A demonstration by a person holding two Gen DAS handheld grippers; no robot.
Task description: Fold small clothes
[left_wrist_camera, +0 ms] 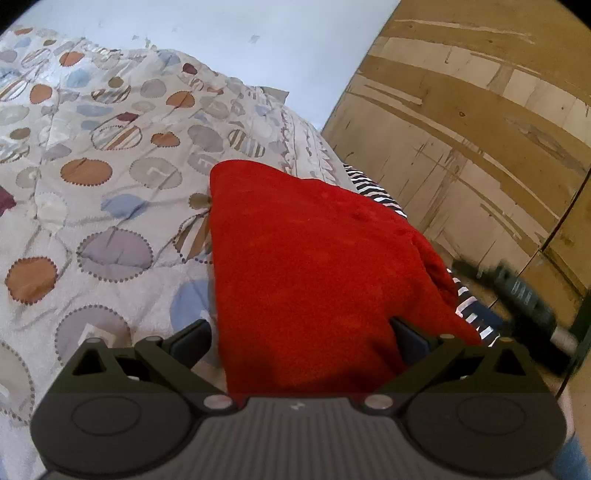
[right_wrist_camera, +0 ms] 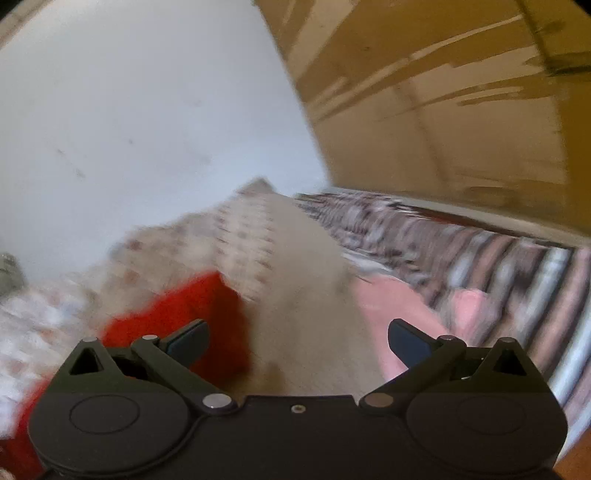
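Note:
A red fleece garment (left_wrist_camera: 314, 266) lies folded on the patterned quilt (left_wrist_camera: 92, 177) near the bed's right edge. My left gripper (left_wrist_camera: 299, 341) is open, its jaws wide apart on either side of the garment's near end, not closed on it. In the right wrist view, which is blurred, the red garment (right_wrist_camera: 184, 317) sits low at the left. My right gripper (right_wrist_camera: 297, 341) is open and empty above the pale quilt (right_wrist_camera: 306, 295), to the right of the red garment. The right gripper also shows blurred in the left wrist view (left_wrist_camera: 524, 295).
A striped sheet (left_wrist_camera: 373, 188) runs along the bed's right edge, blurred in the right wrist view (right_wrist_camera: 461, 251). A pink cloth (right_wrist_camera: 402, 314) lies beside it. A worn wooden wardrobe (left_wrist_camera: 480, 129) stands to the right. A pale wall (left_wrist_camera: 221, 33) is behind the bed.

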